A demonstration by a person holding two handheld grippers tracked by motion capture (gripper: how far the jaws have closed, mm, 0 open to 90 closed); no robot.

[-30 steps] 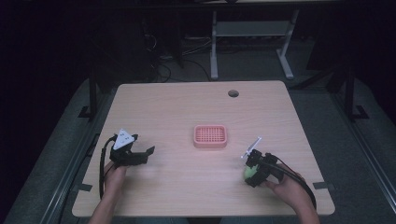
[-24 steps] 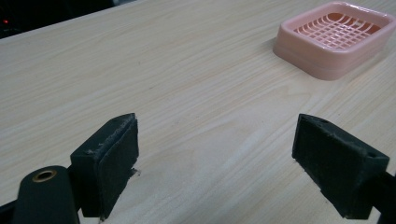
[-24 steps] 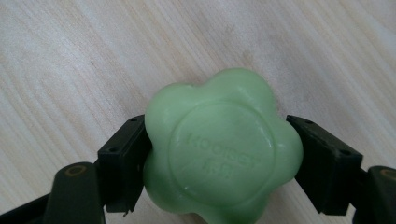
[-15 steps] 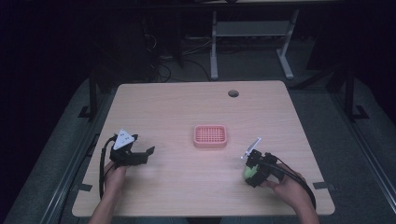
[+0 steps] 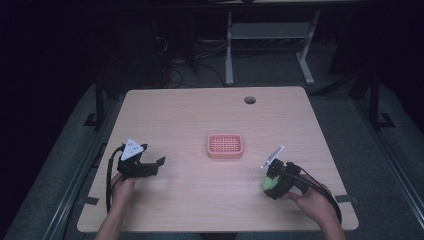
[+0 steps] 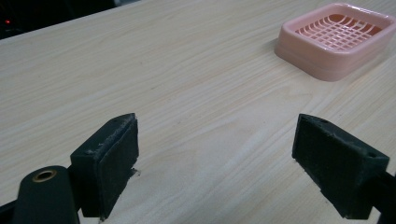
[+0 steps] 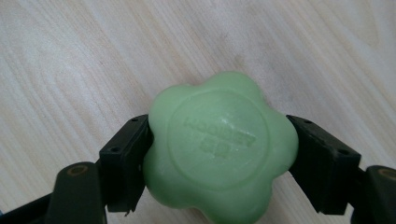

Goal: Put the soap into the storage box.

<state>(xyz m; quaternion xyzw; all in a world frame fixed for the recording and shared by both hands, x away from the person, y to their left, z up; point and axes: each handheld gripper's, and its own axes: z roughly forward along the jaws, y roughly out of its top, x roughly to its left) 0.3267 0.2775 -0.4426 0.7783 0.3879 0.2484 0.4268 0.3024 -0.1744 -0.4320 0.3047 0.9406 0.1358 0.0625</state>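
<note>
**Green soap pinched at the near right, pink dish in the middle**

On the light wooden table (image 5: 190,115) a pink soap dish (image 5: 225,145) with a grid floor sits near the centre, clear of both hands. The right gripper (image 5: 272,186), held in the person's right hand (image 5: 310,197) at the near right part of the table, pinches a pale green, flower-shaped bar of soap (image 7: 219,149) between its two black jaws; the pads press against the bar's left and right sides (a round stamped mark with raised lettering shows on its top face, too blurred to read). The soap (image 5: 270,184) is near the tabletop, well to the near right of the dish; whether it touches the wood cannot be told.

The left gripper (image 5: 155,166), at the near left, rests low over bare wood with its jaws spread wide and nothing between them. In the left gripper view the dish (image 6: 336,39) lies farther off to the right.

A round hole (image 5: 249,100) marks the table's far side.
</note>
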